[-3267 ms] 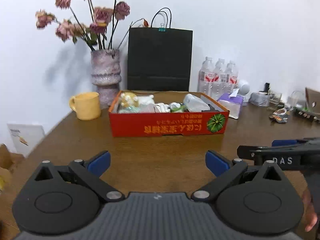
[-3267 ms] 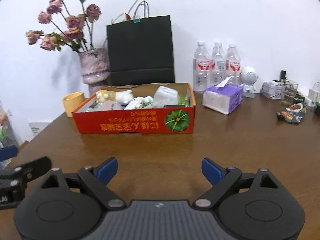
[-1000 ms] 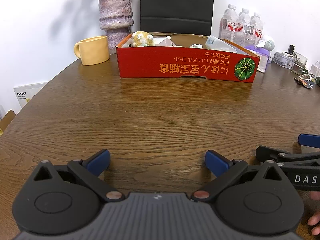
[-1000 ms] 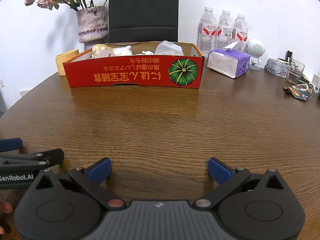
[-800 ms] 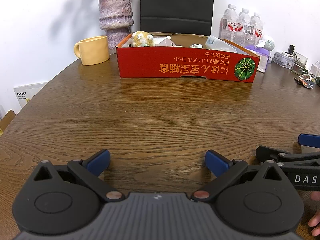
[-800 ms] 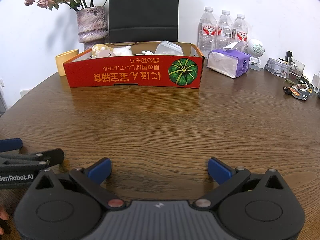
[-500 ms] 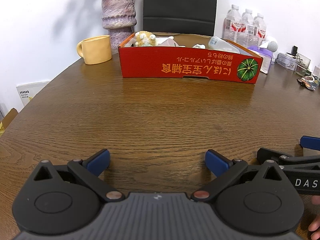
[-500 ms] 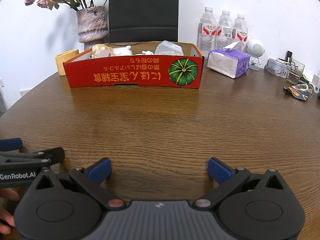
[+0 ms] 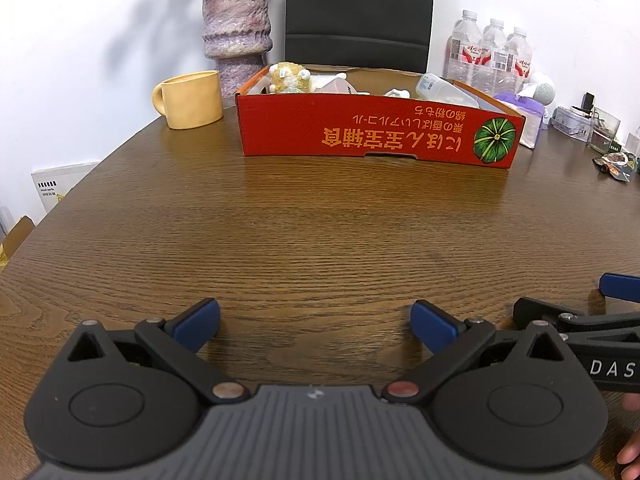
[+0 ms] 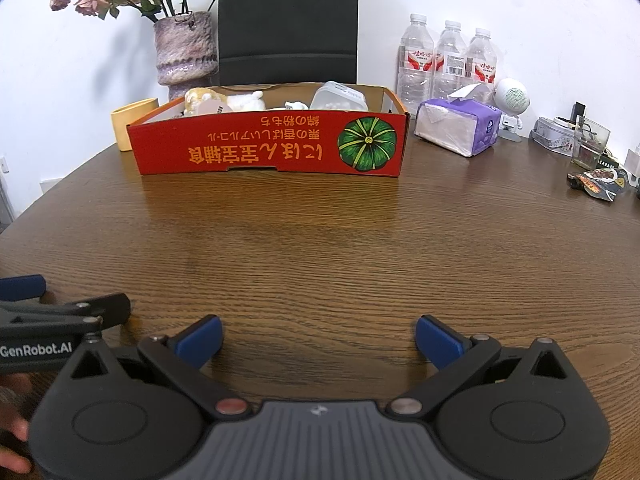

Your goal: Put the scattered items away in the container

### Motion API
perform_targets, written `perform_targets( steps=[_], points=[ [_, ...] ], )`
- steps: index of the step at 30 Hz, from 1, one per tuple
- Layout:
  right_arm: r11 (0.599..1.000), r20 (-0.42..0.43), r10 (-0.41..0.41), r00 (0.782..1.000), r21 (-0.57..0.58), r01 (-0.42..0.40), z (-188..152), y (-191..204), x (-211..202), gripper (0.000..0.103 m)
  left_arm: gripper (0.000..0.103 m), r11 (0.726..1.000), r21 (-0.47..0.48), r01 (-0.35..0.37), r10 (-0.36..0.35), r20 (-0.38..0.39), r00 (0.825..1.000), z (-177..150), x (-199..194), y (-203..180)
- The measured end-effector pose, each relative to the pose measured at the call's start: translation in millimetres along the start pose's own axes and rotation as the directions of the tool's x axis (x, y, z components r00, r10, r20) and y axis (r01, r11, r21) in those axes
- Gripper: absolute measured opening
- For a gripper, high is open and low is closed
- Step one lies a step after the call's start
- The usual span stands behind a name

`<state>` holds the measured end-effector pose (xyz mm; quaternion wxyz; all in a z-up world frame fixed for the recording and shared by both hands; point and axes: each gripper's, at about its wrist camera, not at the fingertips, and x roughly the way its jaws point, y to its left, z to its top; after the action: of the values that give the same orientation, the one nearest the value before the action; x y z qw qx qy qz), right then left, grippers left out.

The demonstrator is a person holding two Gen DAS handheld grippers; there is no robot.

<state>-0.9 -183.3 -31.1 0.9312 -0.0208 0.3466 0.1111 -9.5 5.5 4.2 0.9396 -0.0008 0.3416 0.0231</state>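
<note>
While both grippers sit low over the bare wooden bench, my left gripper has its fingers spread apart, holding nothing; my right gripper likewise, fingers wide and empty. Red cardboard box stands well ahead of both, across the bench. Inside the box: plush toy, clear bottle, other small items partly hidden by its front wall. Yellow mug just beside the box's left end; purple tissue pack near its right end. Water bottles behind that pack.
</note>
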Motion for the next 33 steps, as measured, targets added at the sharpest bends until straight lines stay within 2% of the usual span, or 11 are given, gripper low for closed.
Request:
perform_targets(
  steps=[33],
  points=[
    [1.0, 0.001, 0.0, 1.0, -0.001, 0.0, 0.0, 0.0, -0.1, 0.103, 0.103, 1.0, 0.006, 0.005, -0.005, 0.0, 1.0, -0.6, -0.7, 0.8]
  ],
)
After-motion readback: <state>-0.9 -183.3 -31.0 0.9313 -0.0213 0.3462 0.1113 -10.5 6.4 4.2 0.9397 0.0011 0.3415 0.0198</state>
